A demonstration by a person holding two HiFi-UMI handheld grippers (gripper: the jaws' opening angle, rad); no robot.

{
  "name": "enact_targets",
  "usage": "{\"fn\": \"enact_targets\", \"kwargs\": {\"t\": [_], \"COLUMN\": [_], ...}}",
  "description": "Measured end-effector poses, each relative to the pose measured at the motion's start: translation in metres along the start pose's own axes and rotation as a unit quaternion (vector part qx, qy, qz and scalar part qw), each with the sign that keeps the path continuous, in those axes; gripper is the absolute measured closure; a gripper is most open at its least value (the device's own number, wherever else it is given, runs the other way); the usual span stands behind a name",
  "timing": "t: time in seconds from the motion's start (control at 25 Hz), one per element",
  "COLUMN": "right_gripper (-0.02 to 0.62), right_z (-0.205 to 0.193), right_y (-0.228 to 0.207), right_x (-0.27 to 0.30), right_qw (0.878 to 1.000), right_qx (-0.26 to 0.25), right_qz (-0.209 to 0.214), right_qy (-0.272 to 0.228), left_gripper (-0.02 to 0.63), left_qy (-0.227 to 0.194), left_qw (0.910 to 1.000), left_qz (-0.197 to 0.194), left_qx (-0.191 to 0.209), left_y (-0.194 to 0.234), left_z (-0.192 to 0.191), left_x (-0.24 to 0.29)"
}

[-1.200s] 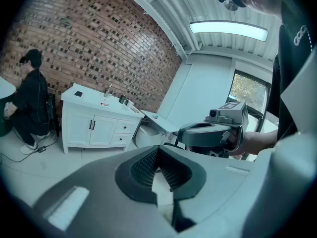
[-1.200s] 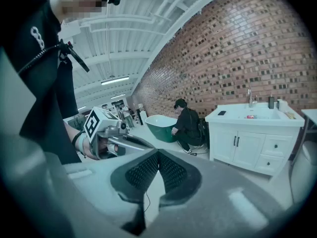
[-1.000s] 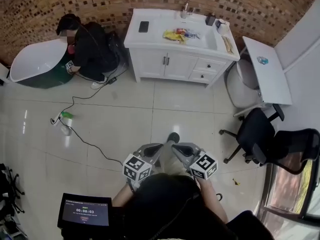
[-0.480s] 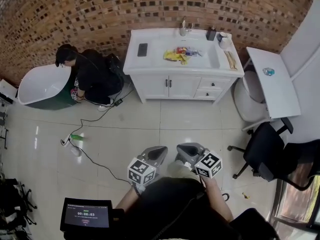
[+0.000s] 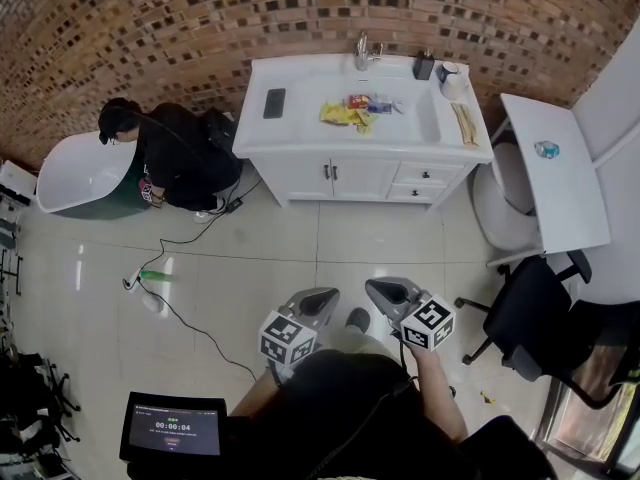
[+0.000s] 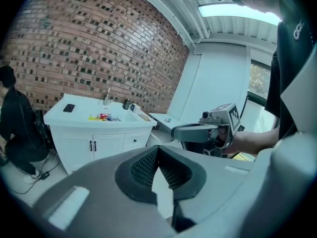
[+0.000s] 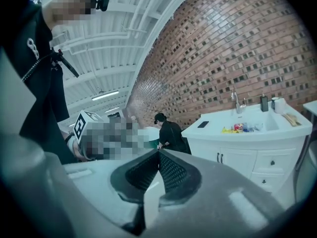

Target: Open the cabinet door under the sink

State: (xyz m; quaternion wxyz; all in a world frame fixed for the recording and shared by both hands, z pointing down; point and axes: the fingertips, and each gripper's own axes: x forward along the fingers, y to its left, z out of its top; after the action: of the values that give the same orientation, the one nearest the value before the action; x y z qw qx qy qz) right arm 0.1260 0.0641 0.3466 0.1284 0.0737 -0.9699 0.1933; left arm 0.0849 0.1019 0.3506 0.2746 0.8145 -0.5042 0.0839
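Red-brown brick wall (image 5: 150, 18) curves across the top of the head view, above a pale, glossy tiled floor (image 5: 300, 258) that fills the middle of the frame. A white vanity (image 5: 300, 123) with a sink stands against the wall at upper centre. Its 2 cabinet doors (image 5: 335, 178), each with a dark vertical handle, sit shut side by side under the basin, with drawers to their right. At upper left a white bathtub (image 5: 70, 168) with a dark green outer side rests on the floor, and a person (image 5: 175, 153) in black crouches between it and the vanity. A white table (image 5: 555, 168) runs down the right edge, with a black office chair (image 5: 525, 313) below it at lower right. At lower centre the wearer holds the left gripper (image 5: 325, 297) and the right gripper (image 5: 380, 288) side by side over the floor, both pointing towards the vanity and well apart from it. Each gripper view shows its own jaws closed tip to tip with nothing between them. The cabinet doors appear at middle left in the left gripper view and at middle right in the right gripper view. A dark tablet (image 5: 172, 428) with a lit timer sits at lower left. A black cable (image 5: 190, 303) trails over the tiles from beside the crouching person. On the counter are a black phone (image 5: 274, 103) at its left, yellow and red packets (image 5: 350, 111) by the basin and a chrome tap (image 5: 362, 48) at the back.
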Motion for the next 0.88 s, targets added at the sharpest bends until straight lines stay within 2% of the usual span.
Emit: {"fn": "enact_targets", "kwargs": {"t": [0.16,0.44,0.88], "right_gripper": [0.604,0.604,0.604], "right_z": [-0.001,-0.008,-0.015], "right_y": [-0.033,-0.084,-0.116], "right_x": [-0.013,-0.054,-0.061], "right_qw": [1.0,0.994,0.989], "right_qx": [0.016,0.05,0.066], "right_qz": [-0.017,-0.087,-0.126], "right_qy": [-0.005,-0.044,-0.047], "left_gripper": [0.59,0.59,0.589], "left_qy": [0.007,0.039,0.057], "left_qw": [0.9998,0.9991,0.9983], "left_qz": [0.02,0.003,-0.001], "left_qx": [-0.002,0.014,0.015], "left_y": [0.009,-0.002,0.017], "left_z": [0.011,0.012,0.005], "left_x": [0.022,0.057,0.086]}}
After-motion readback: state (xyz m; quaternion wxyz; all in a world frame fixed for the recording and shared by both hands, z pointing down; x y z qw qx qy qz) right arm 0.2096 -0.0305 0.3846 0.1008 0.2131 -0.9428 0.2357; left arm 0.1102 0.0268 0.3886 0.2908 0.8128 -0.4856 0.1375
